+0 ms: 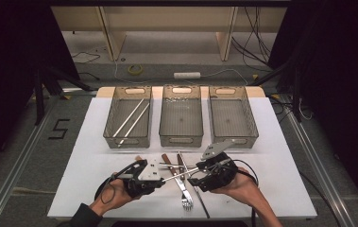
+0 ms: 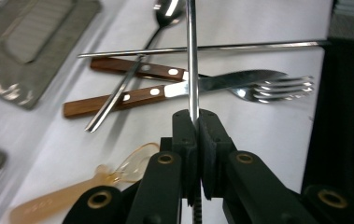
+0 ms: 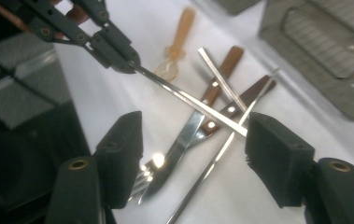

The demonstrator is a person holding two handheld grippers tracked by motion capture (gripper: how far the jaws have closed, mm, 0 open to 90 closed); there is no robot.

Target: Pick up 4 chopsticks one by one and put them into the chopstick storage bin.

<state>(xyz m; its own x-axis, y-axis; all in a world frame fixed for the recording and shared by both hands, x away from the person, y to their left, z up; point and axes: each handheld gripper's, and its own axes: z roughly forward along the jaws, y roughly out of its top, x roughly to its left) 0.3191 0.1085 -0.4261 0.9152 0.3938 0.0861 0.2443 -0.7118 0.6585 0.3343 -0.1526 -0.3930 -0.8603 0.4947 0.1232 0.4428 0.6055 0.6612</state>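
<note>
The metal chopstick [image 2: 192,60] was pinched at one end between the pressed-together jaws of the left claw [image 2: 196,116], and it stuck out level above the bench [image 1: 280,156], pointing across the heap of cutlery toward the right claw [image 3: 193,140]. In the right gripper view that same chopstick [image 3: 188,100] ran from the left claw [image 3: 128,63] down to a tip just inside one pad of the right claw, whose jaws stood spread wide with nothing pressed between them; whether the tip touched that pad I could not tell. Under the chopstick lay a wood-handled knife [image 2: 174,88], a wood-handled fork [image 2: 277,86], a spoon [image 2: 165,11] and a second metal chopstick [image 2: 202,47], all crossing one another on the white surface. An amber plastic spoon [image 2: 95,182] lay apart, close beside the left claw. In the high view both hands held their claws near the front edge of the bench, the left claw [image 1: 160,174] and right claw [image 1: 200,169] facing each other over the cutlery. Behind them stood three mesh trays in a row; the left tray [image 1: 110,120] held two pale sticks [image 1: 132,118].
</note>
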